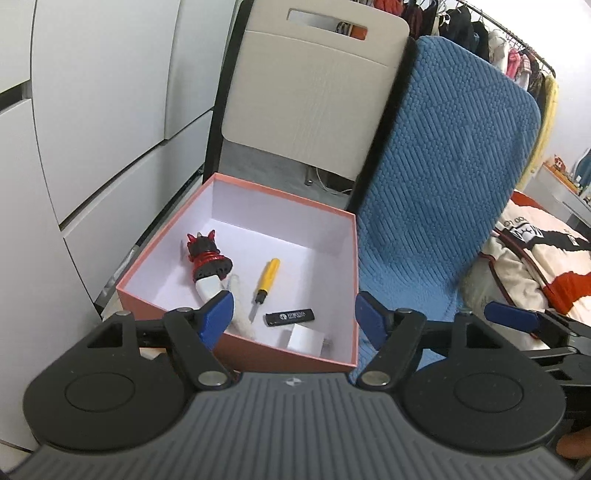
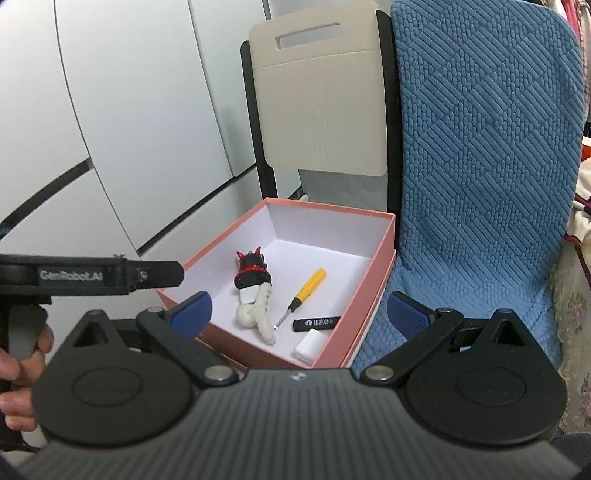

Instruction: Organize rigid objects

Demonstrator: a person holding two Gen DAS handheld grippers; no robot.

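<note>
A pink box (image 1: 343,236) (image 2: 384,258) with a white inside stands open in both views. In it lie a red-and-black figure with a white fuzzy tail (image 1: 208,264) (image 2: 253,280), a yellow-handled screwdriver (image 1: 266,280) (image 2: 304,290), a black lighter (image 1: 290,316) (image 2: 317,323) and a white block (image 1: 304,339) (image 2: 312,344). My left gripper (image 1: 295,319) is open and empty just before the box's near wall. My right gripper (image 2: 299,314) is open and empty, also at the box's near edge. The right gripper's blue fingers (image 1: 511,316) show at the right of the left wrist view.
The box sits beside a blue quilted chair cover (image 1: 436,184) (image 2: 484,166). A beige chair back (image 1: 314,92) (image 2: 321,96) stands behind the box. White cabinet doors (image 1: 92,129) (image 2: 129,110) fill the left. Bedding (image 1: 535,258) and a clothes rack (image 1: 480,29) lie to the right.
</note>
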